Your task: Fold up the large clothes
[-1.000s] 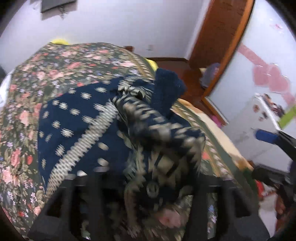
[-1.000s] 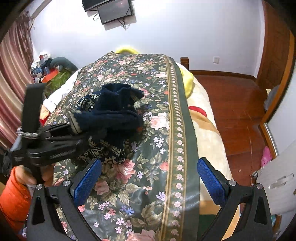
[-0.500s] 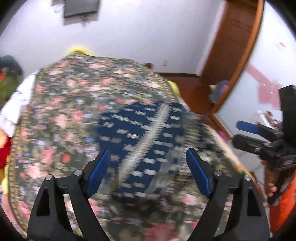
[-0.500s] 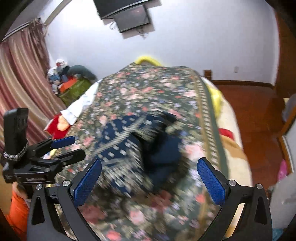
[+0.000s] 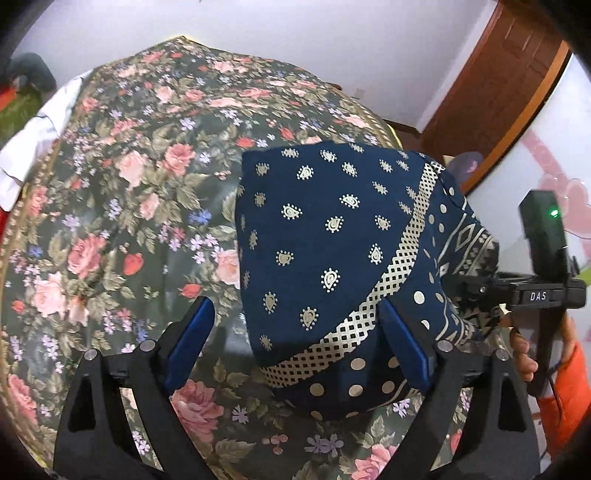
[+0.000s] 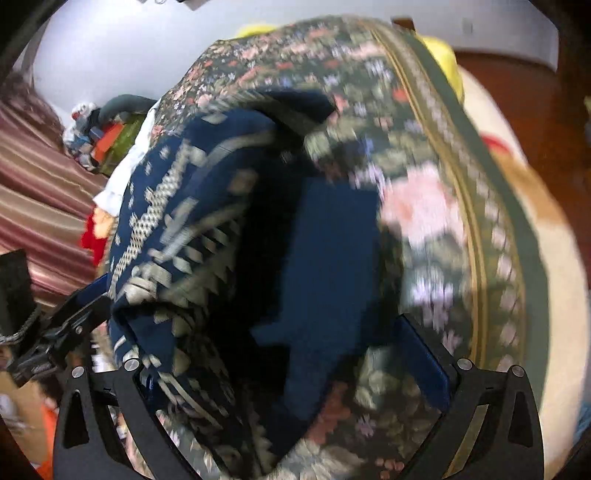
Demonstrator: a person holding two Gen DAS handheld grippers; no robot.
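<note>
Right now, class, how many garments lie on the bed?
1: the navy patterned garment lies on the floral bedspread, between the left gripper and right gripper. Its folds may hide others.

A bed fills most of both views, covered by a dark green floral bedspread [image 5: 122, 206] with pink roses and a patterned gold border [image 6: 476, 206] along its right edge. A white cloth [image 5: 33, 147] lies at the bed's left side. Behind it stands a pale wall [image 5: 280, 33], with a brown wooden door [image 5: 495, 85] to the right. In the right wrist view, striped reddish curtains [image 6: 40, 206] hang at the left, a pile of clutter [image 6: 107, 133] sits in the far corner, and something yellow [image 6: 441, 55] shows at the bed's far right.
</note>
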